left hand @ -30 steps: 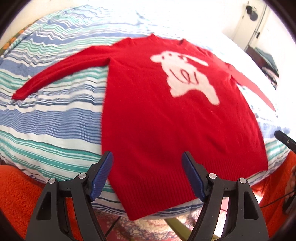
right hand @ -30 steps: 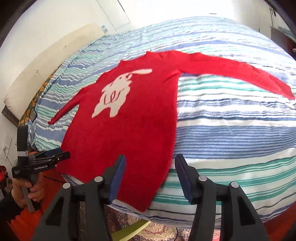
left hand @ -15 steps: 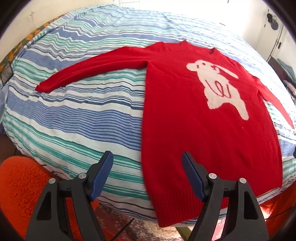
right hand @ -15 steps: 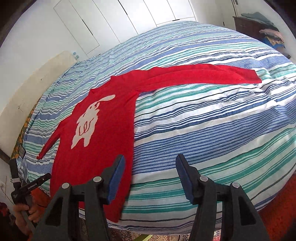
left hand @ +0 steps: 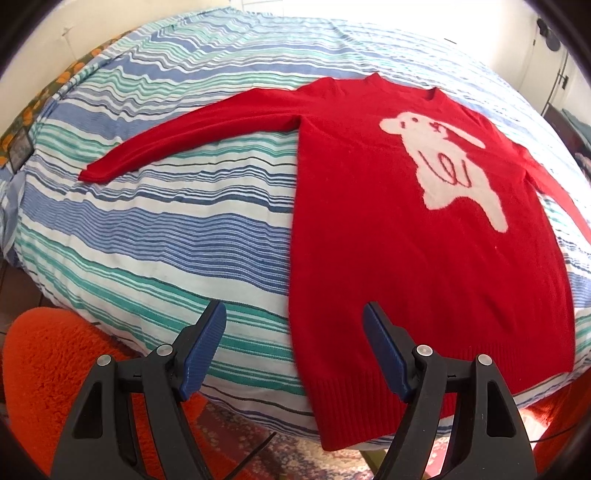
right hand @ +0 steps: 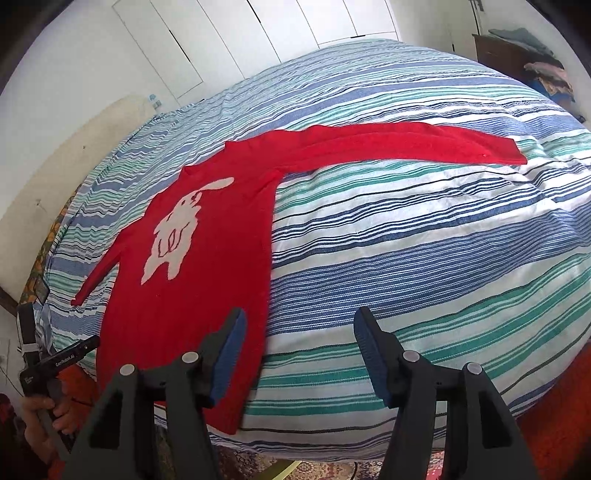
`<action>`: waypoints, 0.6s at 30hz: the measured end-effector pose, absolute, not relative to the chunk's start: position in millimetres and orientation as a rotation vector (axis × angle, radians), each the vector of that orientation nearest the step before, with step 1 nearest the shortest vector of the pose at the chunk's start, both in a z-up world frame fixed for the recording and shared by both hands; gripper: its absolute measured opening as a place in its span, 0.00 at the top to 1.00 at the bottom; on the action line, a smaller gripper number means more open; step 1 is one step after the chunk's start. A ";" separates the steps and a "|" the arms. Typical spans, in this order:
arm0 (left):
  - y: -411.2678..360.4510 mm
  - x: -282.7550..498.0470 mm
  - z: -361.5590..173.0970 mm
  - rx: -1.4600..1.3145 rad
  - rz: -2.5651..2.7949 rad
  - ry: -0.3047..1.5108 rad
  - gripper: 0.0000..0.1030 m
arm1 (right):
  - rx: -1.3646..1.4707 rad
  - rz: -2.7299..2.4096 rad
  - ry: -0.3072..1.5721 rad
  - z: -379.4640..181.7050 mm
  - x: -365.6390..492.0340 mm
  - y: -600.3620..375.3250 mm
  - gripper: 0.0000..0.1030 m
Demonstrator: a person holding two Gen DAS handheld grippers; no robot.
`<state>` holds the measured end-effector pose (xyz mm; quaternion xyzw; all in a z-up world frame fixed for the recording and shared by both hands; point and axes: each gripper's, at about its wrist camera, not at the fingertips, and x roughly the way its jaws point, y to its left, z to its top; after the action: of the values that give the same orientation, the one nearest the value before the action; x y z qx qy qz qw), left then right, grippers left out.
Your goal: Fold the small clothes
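Note:
A red sweater (left hand: 388, 240) with a white rabbit on its chest lies flat on the striped bedspread (left hand: 166, 221), both sleeves stretched out sideways. In the right wrist view the same sweater (right hand: 207, 266) lies at the left, one long sleeve (right hand: 406, 147) reaching right. My left gripper (left hand: 294, 328) hovers open above the sweater's lower left edge near the hem, nothing between its blue pads. My right gripper (right hand: 298, 334) hangs open over the sweater's other side edge and the bedspread (right hand: 424, 258), also with nothing in it. The left gripper (right hand: 79, 349) also shows at the far left there, in a hand.
An orange shaggy rug (left hand: 48, 373) lies on the floor by the bed's near edge. White wardrobe doors (right hand: 258, 33) stand behind the bed. A dark dresser (right hand: 517, 55) with piled clothes is at the back right.
Both views have swung outward along the near edge of the bed: the sweater slid right in the left view and left in the right view. Both sleeves now show in full.

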<state>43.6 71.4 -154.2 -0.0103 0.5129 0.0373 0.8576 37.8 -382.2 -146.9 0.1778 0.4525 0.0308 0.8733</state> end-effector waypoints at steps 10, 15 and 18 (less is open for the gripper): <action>64.6 45.9 -153.6 0.012 0.084 1.069 0.24 | 0.384 0.056 0.953 -149.8 37.4 -386.4 0.41; 68.1 45.6 -149.7 -0.007 0.084 1.051 0.24 | 0.391 0.054 0.950 -149.7 37.9 -386.8 0.41; 69.9 46.2 -149.8 -0.021 0.083 1.050 0.24 | 0.407 0.053 0.945 -149.2 38.5 -388.7 0.41</action>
<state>46.2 69.9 -149.8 -0.0100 0.5013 0.0398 0.8643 38.5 -388.7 -149.2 0.1946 0.4518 0.0255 0.8703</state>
